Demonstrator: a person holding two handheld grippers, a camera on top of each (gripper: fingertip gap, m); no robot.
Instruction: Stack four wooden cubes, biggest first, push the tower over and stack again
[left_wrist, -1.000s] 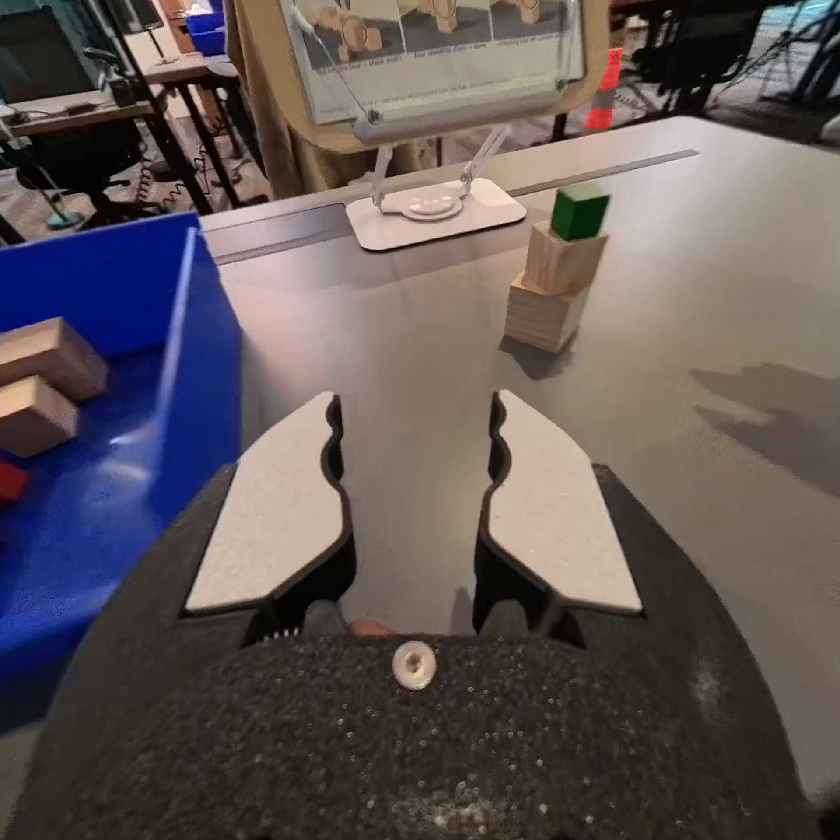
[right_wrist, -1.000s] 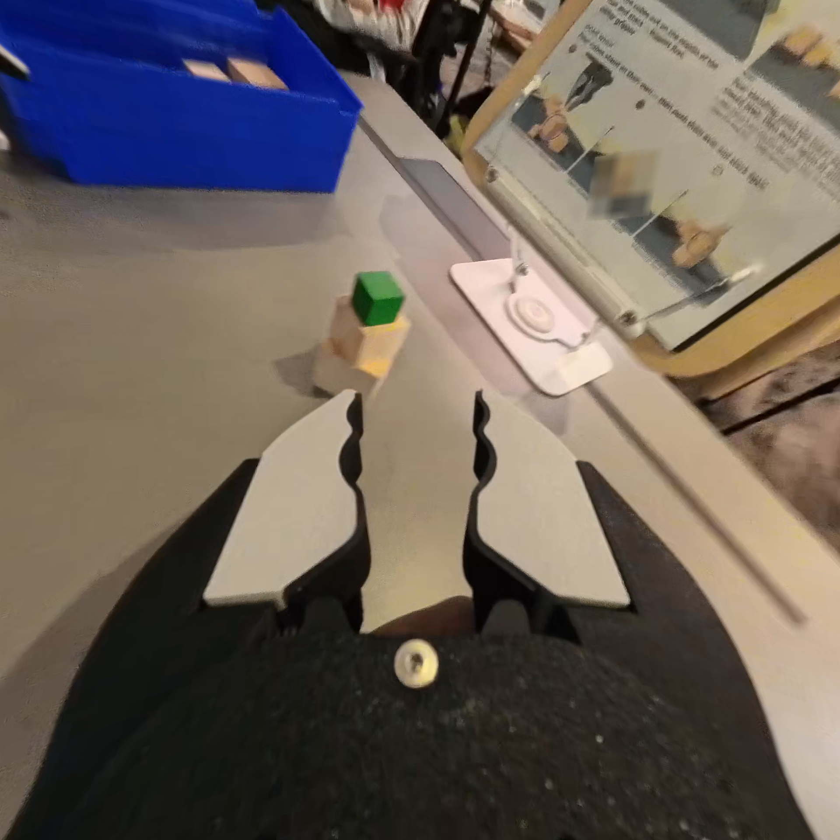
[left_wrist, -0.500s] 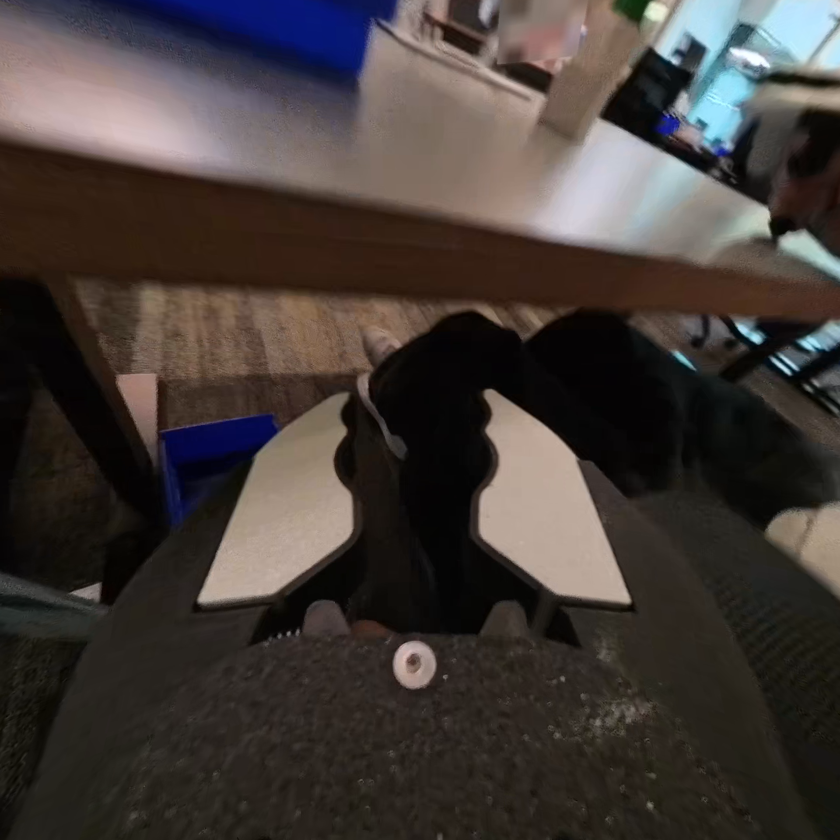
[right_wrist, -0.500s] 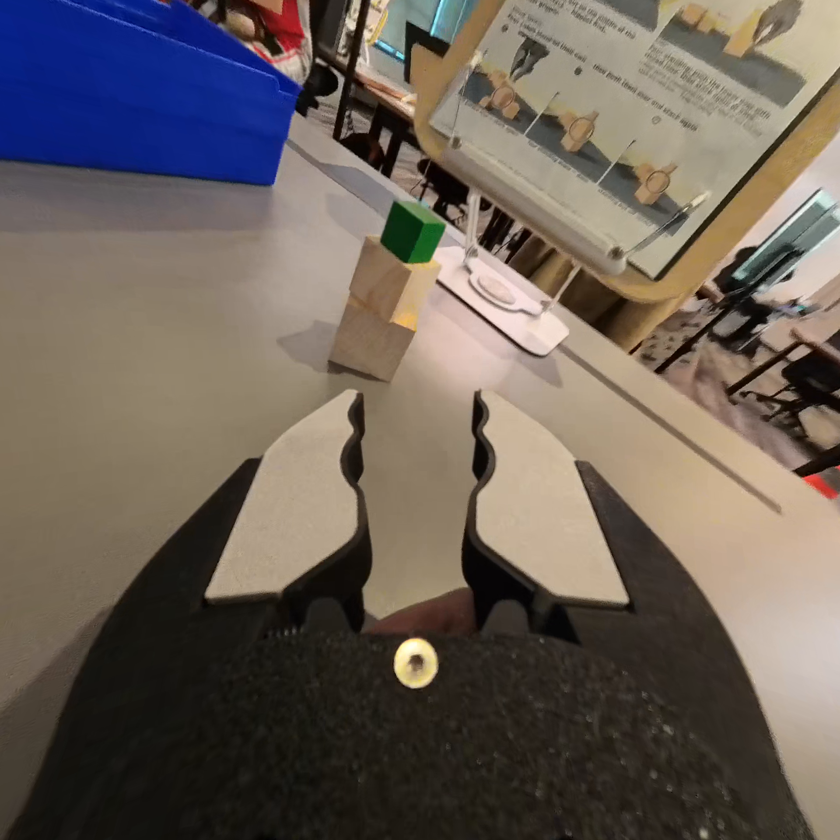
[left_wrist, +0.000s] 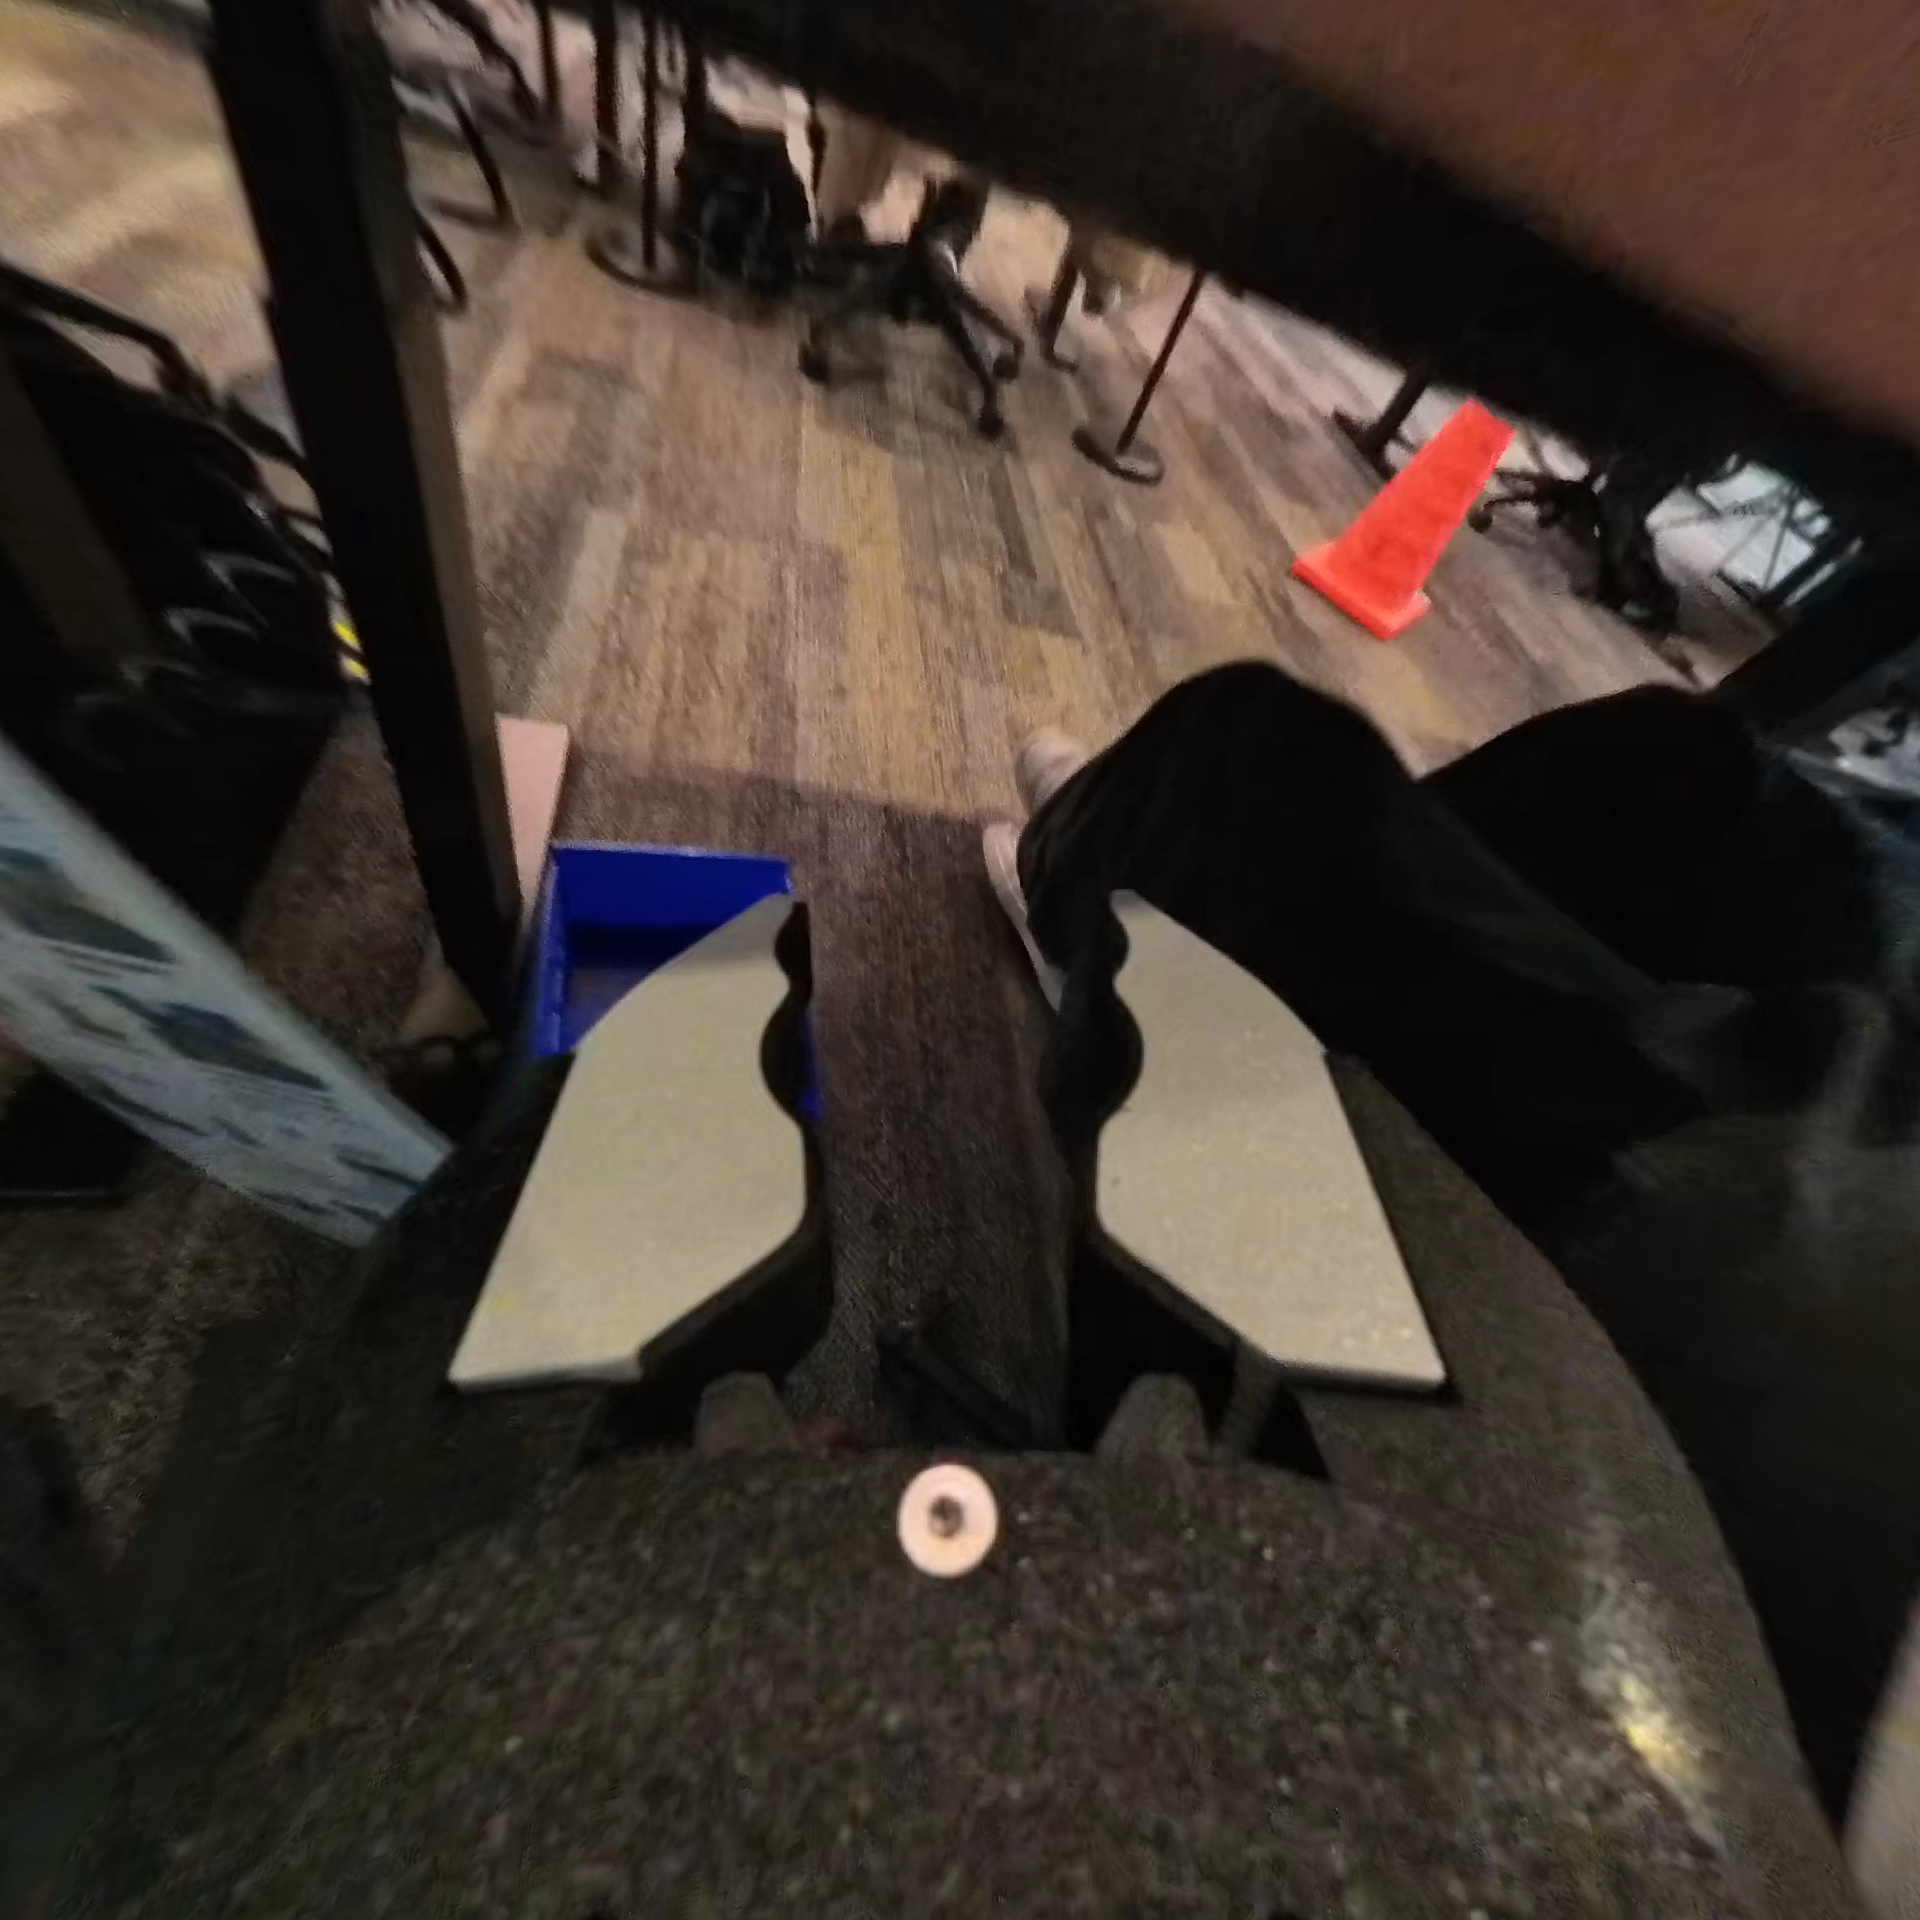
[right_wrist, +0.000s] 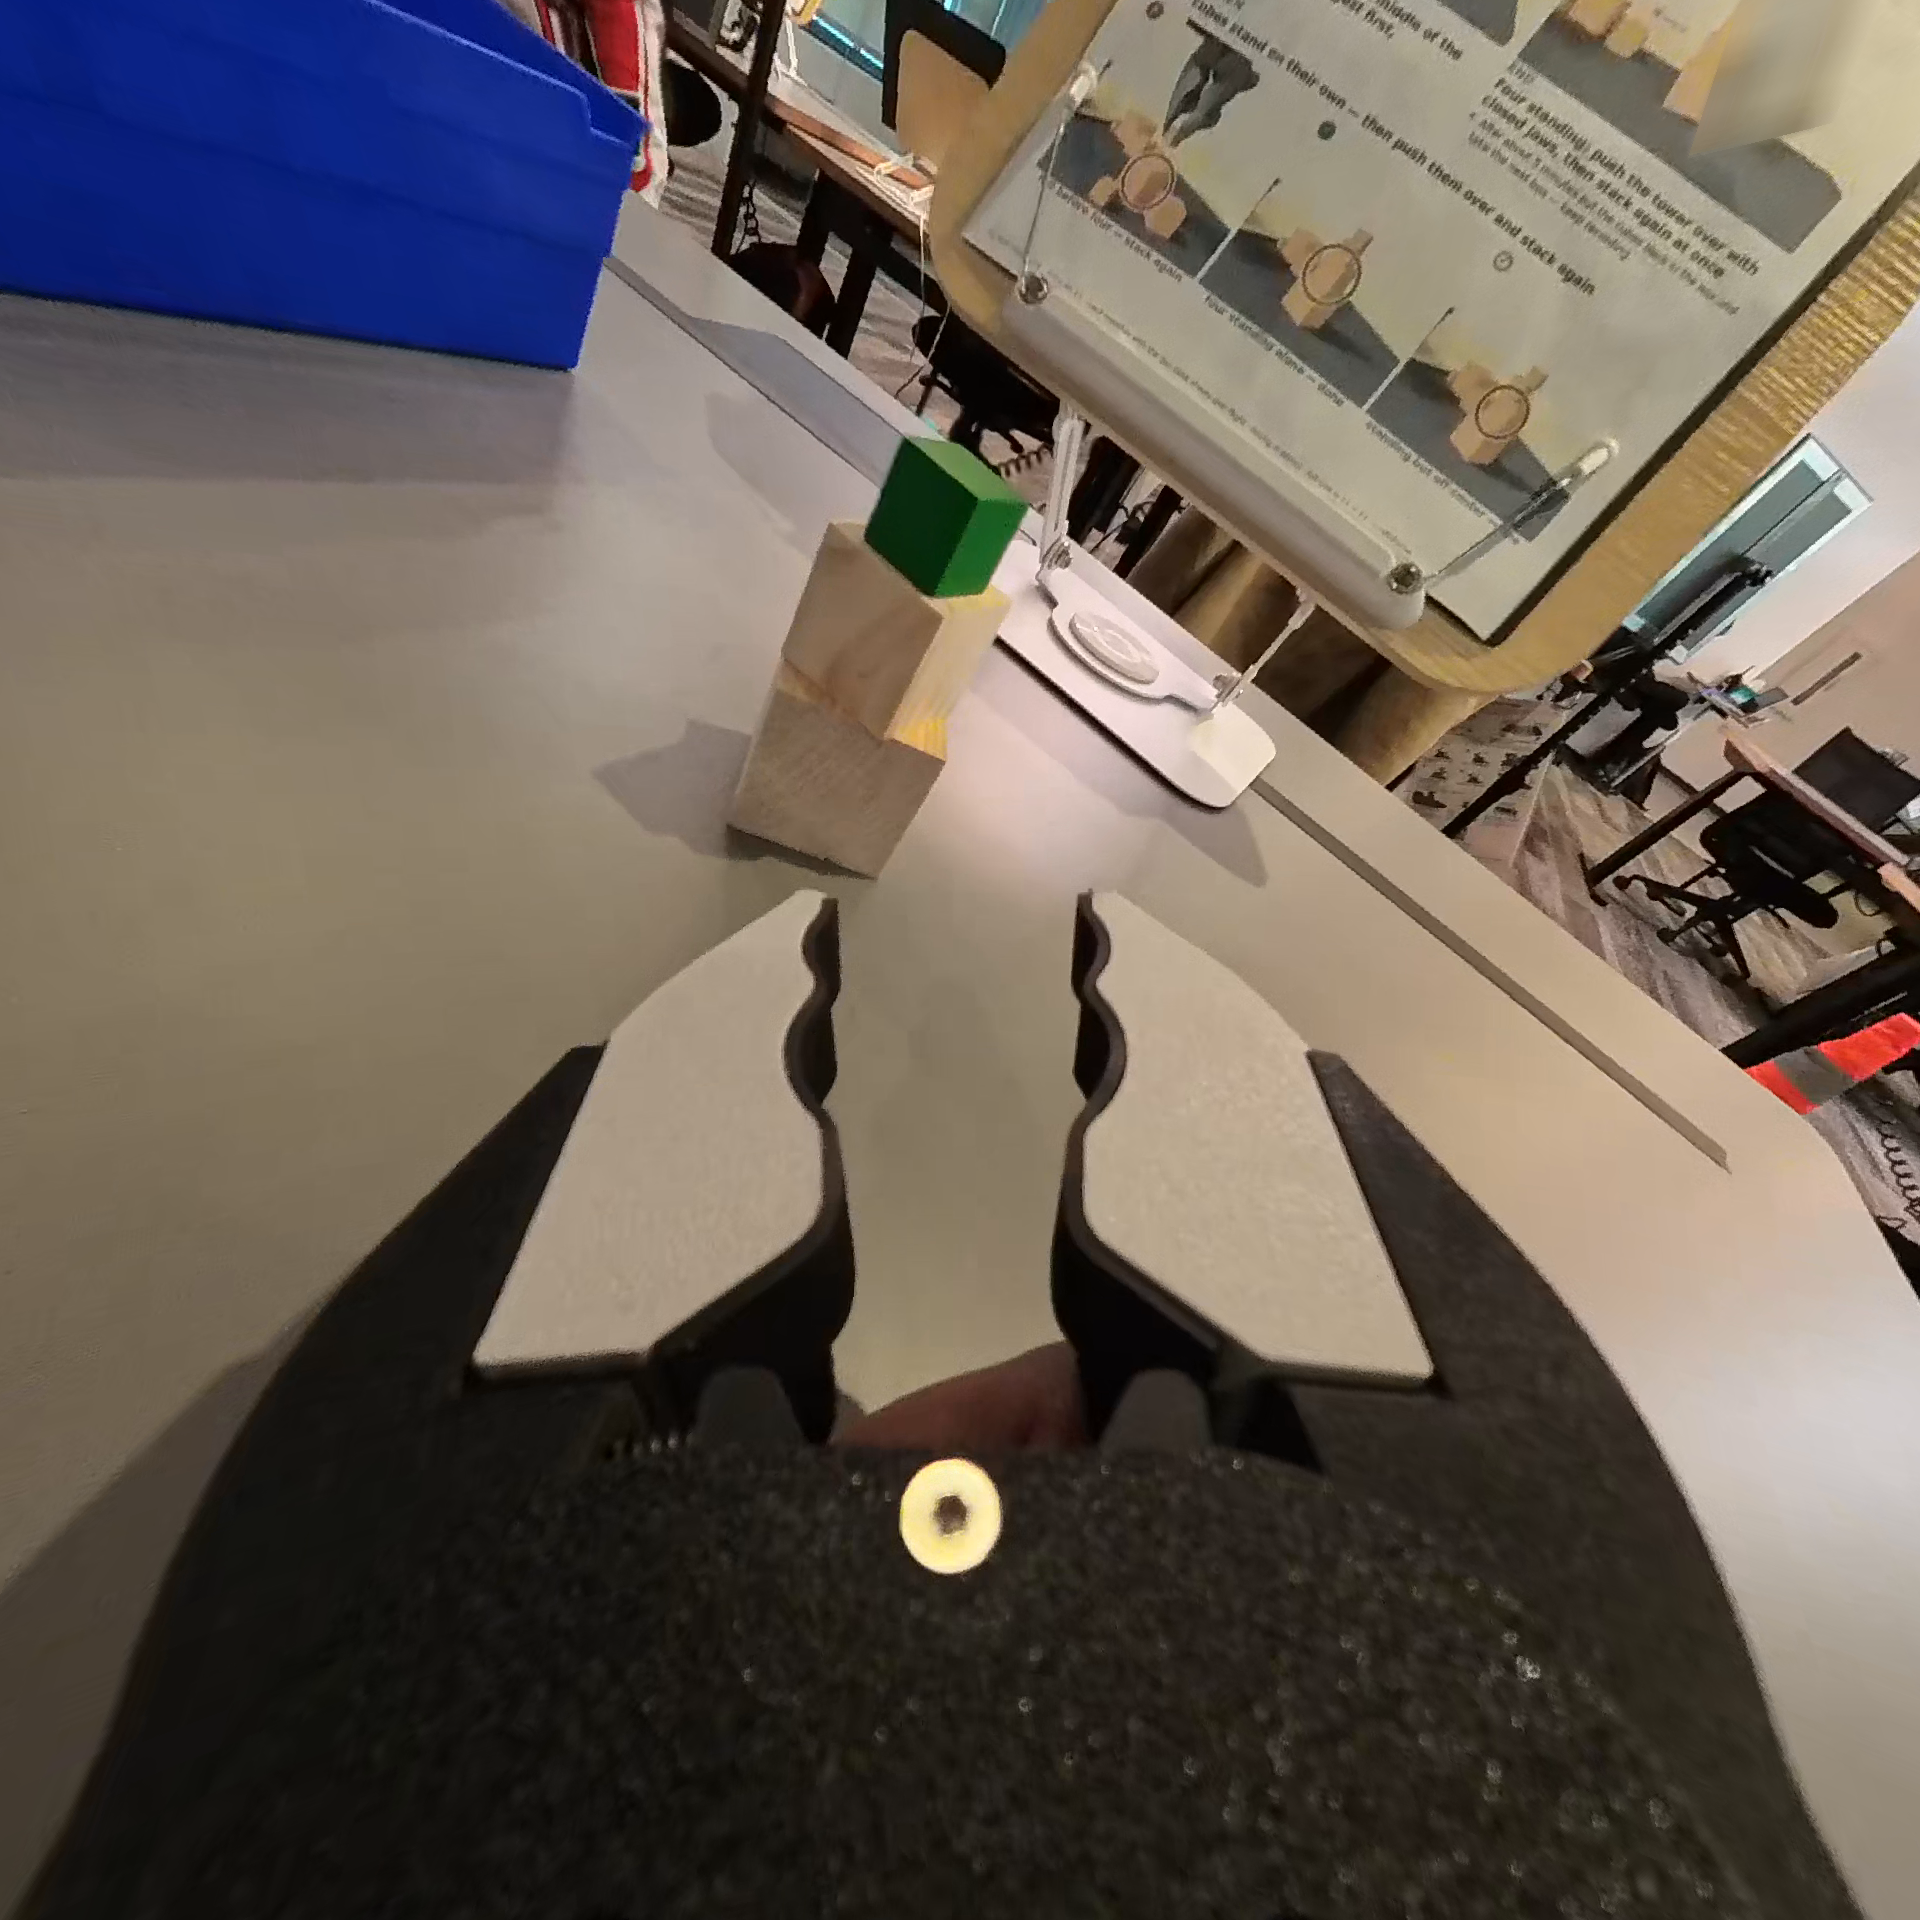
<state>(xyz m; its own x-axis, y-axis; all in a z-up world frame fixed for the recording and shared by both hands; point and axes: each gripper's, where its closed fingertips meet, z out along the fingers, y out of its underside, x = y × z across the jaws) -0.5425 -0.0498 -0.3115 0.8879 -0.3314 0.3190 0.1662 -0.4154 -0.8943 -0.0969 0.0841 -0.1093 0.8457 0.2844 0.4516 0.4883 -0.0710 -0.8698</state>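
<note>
Down below the counter edge, the left tongs hang apart and empty over the carpet, near a blue bin on the floor and a person's dark trouser legs. Meanwhile the right tongs sit apart and empty, low over the counter, just short of a three-cube tower: green cube on a middle wooden cube on the biggest wooden cube.

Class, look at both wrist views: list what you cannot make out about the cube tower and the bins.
- Fourth cube: in neither view; only the green cube and two wooden cubes are stacked.
- Table bin contents: right wrist view, hidden by its wall.
- Floor bin contents: left wrist view, blurred, partly behind the left gripper.
</note>
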